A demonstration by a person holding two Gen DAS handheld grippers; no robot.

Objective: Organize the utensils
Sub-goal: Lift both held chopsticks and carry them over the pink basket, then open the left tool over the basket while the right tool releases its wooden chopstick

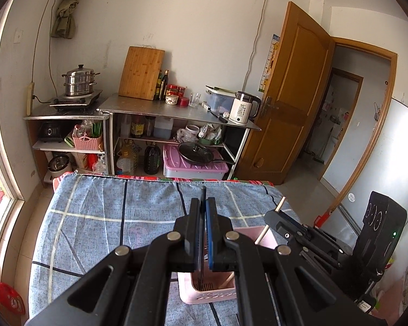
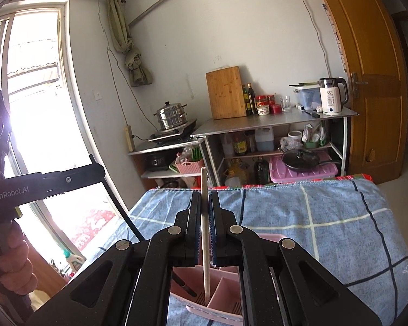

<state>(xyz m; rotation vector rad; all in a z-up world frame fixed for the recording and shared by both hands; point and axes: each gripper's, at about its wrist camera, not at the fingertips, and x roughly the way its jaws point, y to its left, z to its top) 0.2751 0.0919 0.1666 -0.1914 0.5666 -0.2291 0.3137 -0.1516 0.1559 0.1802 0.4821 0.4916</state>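
Chopsticks stand in both grippers over the pink holder [image 1: 208,296] on the blue cloth [image 1: 108,217]: left gripper [image 1: 203,203] clamps a dark chopstick [image 1: 203,194], right gripper [image 2: 204,198] a pale chopstick [image 2: 204,184].

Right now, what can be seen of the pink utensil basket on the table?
The pink utensil basket looks like plastic, with slotted walls and a perforated floor, and an inner divider splits it into compartments. It stands upright on the blue checked cloth. A pale chopstick in the right gripper reaches down to its floor beside the divider; a dark chopstick in the left gripper enters another compartment. Much of it is hidden behind the jaws.
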